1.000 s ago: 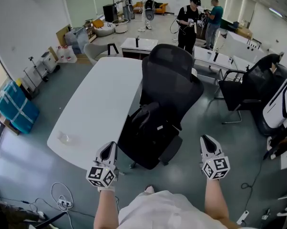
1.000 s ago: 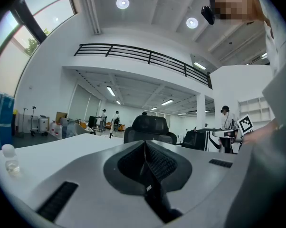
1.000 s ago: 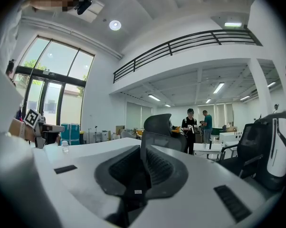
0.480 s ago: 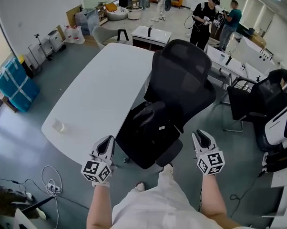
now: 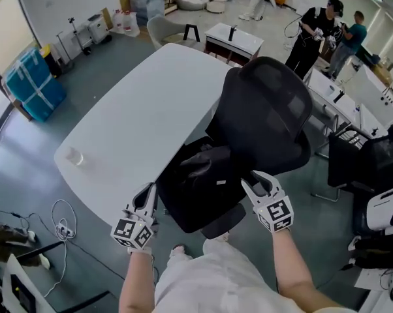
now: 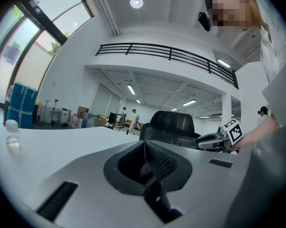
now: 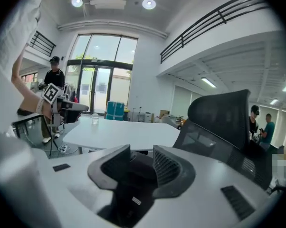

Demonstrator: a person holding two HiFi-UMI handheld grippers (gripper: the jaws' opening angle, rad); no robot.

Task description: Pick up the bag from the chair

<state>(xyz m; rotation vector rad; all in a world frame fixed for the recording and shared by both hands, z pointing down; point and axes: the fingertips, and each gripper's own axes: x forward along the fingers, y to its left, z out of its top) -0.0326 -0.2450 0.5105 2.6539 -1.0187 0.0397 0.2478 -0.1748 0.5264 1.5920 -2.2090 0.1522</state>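
Observation:
A black bag (image 5: 206, 175) lies on the seat of a black office chair (image 5: 268, 119) pushed against a white table (image 5: 144, 122). My left gripper (image 5: 150, 189) hovers at the bag's left edge by the table rim, its jaws closed together with nothing in them. My right gripper (image 5: 254, 180) is at the bag's right side, close above the seat. Its jaws have just been opening and stand apart, with nothing between them. The right gripper view shows the bag (image 7: 133, 189) just past the jaws (image 7: 142, 151). In the left gripper view the bag (image 6: 155, 201) shows below the jaws (image 6: 145, 144).
A small clear cup (image 5: 74, 156) stands near the table's near-left corner. Cables (image 5: 62, 220) lie on the floor to the left, with blue crates (image 5: 33, 83) beyond. More chairs (image 5: 373, 162) stand to the right. People (image 5: 314, 34) stand at the back.
Both grippers have come forward and down to the chair. The right one swung left to the bag's side and its jaws parted. The head view has shifted nearer to the table.

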